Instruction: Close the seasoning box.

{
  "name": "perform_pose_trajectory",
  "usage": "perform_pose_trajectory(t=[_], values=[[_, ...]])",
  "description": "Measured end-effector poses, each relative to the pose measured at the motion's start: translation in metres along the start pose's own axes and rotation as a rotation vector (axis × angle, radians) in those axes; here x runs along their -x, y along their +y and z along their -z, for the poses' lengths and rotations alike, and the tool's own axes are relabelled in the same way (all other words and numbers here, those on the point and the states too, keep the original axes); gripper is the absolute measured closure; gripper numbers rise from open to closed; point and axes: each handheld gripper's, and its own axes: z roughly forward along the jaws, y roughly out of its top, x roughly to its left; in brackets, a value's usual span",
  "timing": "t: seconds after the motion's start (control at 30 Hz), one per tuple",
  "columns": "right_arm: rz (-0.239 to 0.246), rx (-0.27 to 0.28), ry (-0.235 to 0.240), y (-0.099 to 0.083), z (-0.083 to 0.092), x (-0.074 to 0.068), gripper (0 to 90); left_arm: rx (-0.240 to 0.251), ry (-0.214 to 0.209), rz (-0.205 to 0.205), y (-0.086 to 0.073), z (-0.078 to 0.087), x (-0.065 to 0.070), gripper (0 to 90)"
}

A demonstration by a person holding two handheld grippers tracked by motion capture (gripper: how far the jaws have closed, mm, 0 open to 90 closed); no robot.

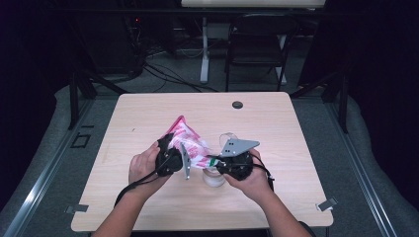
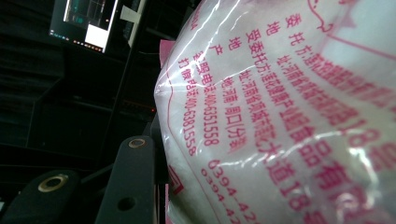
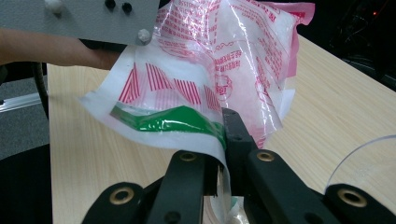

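Bag: clear plastic bag with red writing and white powder (image 1: 190,143), held up over the table's middle
Left gripper (image 1: 170,160): seems clamped on the bag
Right gripper (image 3: 223,154): pinches its green edge
Risk: pulling apart could rip it; powder spills

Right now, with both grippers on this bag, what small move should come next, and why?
Probably tip the red-printed clear plastic bag gently toward the clear round container: the right gripper pinches its lower edge by the green stripe, and the left gripper holds its upper side.

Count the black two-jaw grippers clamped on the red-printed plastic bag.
2. The left gripper holds the red-printed clear plastic bag's upper left side; the right gripper pinches its green-striped lower edge, over the light wooden table.
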Motion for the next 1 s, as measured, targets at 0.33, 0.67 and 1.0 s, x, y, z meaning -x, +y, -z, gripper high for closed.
perform_pose_trajectory(t=[0.33, 0.67, 1.0], values=[[-0.004, -0.004, -0.004, -0.0009, 0.0002, 0.0016, 87.4, -0.001, 0.014, -0.033, 0.002, 0.0004, -0.0016, 60.8], [-0.011, -0.009, -0.005, -0.002, 0.0003, 0.0035, 87.9, -0.003, 0.018, -0.059, 0.0032, 0.0008, -0.0006, 60.9], [-0.019, -0.01, -0.01, -0.0035, 0.0, 0.0055, 88.1, -0.006, 0.032, -0.094, 0.0051, 0.0018, 0.0007, 60.9]])
